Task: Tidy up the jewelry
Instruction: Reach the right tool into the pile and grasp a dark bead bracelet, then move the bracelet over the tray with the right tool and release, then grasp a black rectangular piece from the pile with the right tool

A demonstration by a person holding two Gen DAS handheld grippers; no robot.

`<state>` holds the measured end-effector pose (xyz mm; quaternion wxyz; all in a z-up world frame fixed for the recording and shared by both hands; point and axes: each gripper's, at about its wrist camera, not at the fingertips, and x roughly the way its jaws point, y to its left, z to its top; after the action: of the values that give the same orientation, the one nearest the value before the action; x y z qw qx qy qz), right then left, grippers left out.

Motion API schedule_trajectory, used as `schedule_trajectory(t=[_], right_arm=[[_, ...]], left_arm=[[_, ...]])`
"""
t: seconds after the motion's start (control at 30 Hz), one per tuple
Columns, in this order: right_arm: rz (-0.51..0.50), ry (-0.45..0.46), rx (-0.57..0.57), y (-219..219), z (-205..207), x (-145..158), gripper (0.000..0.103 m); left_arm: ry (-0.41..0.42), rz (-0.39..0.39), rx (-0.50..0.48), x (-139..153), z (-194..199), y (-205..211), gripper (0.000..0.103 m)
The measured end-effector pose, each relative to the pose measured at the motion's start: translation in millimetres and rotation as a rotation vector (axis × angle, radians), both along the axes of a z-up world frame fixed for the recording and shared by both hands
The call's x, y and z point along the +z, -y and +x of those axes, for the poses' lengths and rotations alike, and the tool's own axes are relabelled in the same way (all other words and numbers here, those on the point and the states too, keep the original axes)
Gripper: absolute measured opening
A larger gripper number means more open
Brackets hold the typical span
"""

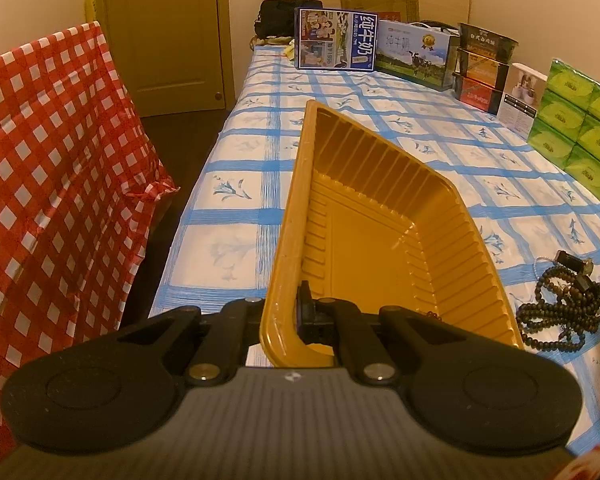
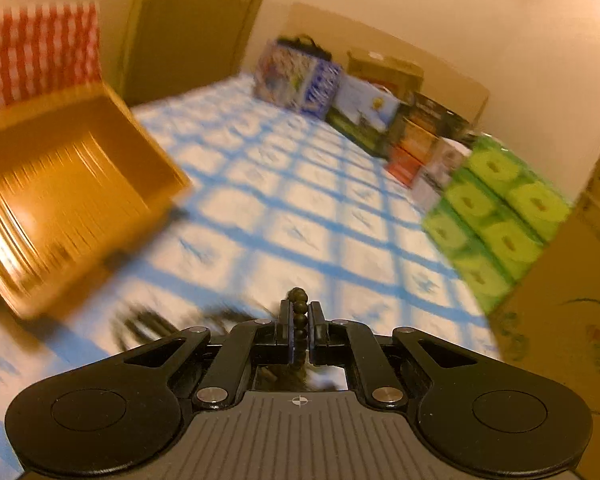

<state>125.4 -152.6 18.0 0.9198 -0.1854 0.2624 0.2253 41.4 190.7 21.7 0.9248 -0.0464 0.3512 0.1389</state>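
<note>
Right gripper [image 2: 299,320] pinches limp, light bead strand [image 2: 299,312] right of gold tray [image 1: 380,216]; left gripper [image 1: 284,312] clamps tray's rim. Strand likely swings, tangles w/ pile; grip mid-strand.

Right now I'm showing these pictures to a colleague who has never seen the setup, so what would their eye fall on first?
Probably the gold tray, tilted up over the blue checked cloth, its near rim pinched by the left gripper. Next, the strand of dark beads clamped in the right gripper, with more beads piled right of the tray. Bright green packs line the far right edge.
</note>
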Motion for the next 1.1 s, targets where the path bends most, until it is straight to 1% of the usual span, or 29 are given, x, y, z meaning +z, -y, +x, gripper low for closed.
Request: schedule_trajectory(t=[0.13,0.27,0.4,0.53,0.63,0.77,0.8,0.83,0.87,0.9,0.93,1.0,1.1], right_arm=[[0.099,-0.030,0.084,-35,-4,17,0.007],[0.187,-0.104,0.177,-77,-6,18,0.007],[0.189,-0.145,0.251,-115,-10,9,0.006],[0.176,-0.184,0.287,-140,-12,-5,0.006],[0.176,-0.221,0.310,-149,-11,-15,0.007],[0.209,-0.271,0.326,-145,-12,-23,0.007],[0.217,-0.275,0.320,-143,-13,-24,0.011],[0.222,-0.275,0.308,-139,-13,-24,0.018],[0.225,-0.274,0.293,-135,-12,-24,0.022],[0.231,-0.273,0.277,-130,-12,-24,0.029],[0.238,-0.272,0.258,-123,-12,-24,0.031],[0.249,-0.271,0.214,-107,-12,-26,0.031],[0.240,-0.255,0.121,-81,-13,-32,0.031]], left_arm=[[-0.004,0.003,-0.006,0,0,1,0.005],[-0.006,0.002,-0.010,0,-1,0,0.004],[-0.005,0.007,-0.012,0,0,1,0.004],[-0.005,0.006,-0.015,0,1,0,0.005],[-0.005,0.004,-0.014,0,1,0,0.005],[-0.004,0.004,-0.012,0,0,0,0.005],[-0.004,0.002,-0.012,0,0,0,0.005],[-0.003,0.001,-0.011,0,1,0,0.005],[-0.004,0.000,-0.011,-1,2,0,0.005],[-0.004,0.000,-0.011,-1,3,1,0.004],[-0.004,-0.001,-0.011,-1,3,1,0.004],[-0.004,-0.001,-0.012,-1,3,1,0.004],[-0.004,-0.001,-0.011,-2,2,1,0.004]])
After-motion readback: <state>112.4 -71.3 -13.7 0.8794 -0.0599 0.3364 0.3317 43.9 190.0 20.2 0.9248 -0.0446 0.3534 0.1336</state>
